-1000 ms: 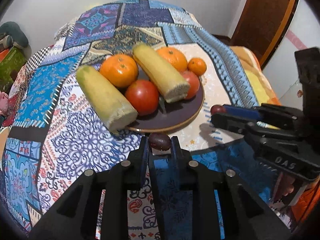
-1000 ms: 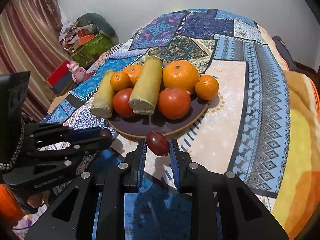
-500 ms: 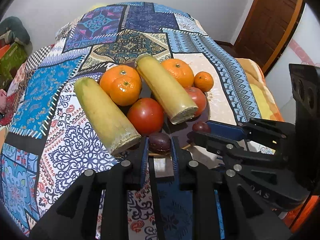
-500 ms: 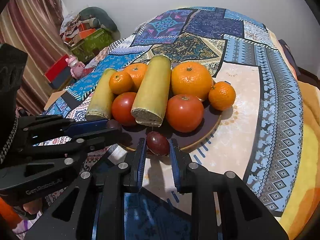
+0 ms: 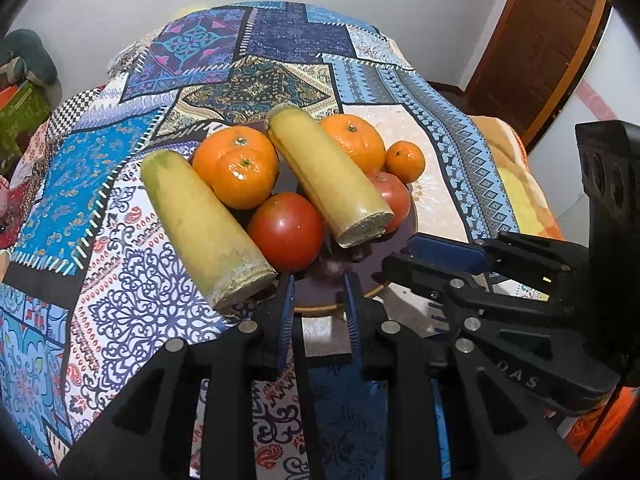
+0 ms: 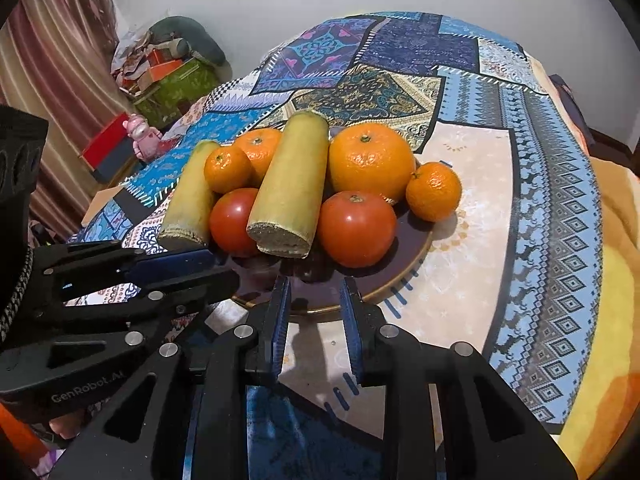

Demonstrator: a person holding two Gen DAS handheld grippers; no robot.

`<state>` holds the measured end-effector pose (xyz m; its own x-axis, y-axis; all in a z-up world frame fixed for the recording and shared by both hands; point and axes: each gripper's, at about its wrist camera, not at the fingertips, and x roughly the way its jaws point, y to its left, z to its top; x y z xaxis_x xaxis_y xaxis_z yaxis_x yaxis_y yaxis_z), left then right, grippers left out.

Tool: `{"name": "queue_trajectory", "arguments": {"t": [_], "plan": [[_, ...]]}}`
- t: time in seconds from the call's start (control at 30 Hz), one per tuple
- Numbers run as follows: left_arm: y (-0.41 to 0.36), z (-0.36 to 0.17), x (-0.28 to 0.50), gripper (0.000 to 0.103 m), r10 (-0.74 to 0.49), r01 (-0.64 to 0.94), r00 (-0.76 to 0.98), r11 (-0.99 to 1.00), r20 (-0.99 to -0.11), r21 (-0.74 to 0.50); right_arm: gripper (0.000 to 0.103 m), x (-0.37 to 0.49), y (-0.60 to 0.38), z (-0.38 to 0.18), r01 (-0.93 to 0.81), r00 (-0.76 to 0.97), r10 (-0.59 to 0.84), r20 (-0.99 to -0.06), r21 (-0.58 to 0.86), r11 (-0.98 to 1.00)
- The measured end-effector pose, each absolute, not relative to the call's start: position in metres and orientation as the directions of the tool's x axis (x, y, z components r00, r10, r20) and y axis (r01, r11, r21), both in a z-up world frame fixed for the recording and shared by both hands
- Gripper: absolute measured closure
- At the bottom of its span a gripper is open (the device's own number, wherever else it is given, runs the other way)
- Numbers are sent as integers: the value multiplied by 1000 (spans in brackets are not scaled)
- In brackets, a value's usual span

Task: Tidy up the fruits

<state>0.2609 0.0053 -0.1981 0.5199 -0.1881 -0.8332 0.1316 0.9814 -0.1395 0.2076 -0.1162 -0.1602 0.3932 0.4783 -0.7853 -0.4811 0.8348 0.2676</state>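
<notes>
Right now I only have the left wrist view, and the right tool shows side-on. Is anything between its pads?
Observer: No. In the right wrist view the right tool has a bare gap, with its tips at the near rim of the plate.
Operator: The tomato behind the cut stalk is half hidden for me. Is it whole?
Observer: Yes. That tomato shows round and unbroken, stem end up, just right of the cut stalk.
</notes>
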Motion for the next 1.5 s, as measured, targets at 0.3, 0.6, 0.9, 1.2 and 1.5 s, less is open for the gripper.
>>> {"name": "queue_trajectory", "arguments": {"t": [0.3, 0.6, 0.9, 1.2, 1.5], "plan": [[14, -148, 227, 76, -164, 112, 632, 986, -757, -120, 79, 189, -137, -123, -464, 459, 490, -741, 270, 844], [15, -57, 161, 76, -115, 95, 816, 993, -567, -64, 79, 139, -157, -39, -477, 611, 513, -603, 237, 846], [12, 11, 82, 68, -92, 83, 930, 996, -357, -39, 76, 70, -164, 38, -505, 742, 532, -408, 182, 843], [13, 41, 27, 30, -74, 70, 973, 997, -218, -27, 43, 28, -169, 65, -490, 811, 515, -279, 159, 857], [12, 47, 5, 4, -61, 58, 982, 998, -177, -21, 8, 13, -173, 67, -429, 863, 449, -231, 135, 893]]}}
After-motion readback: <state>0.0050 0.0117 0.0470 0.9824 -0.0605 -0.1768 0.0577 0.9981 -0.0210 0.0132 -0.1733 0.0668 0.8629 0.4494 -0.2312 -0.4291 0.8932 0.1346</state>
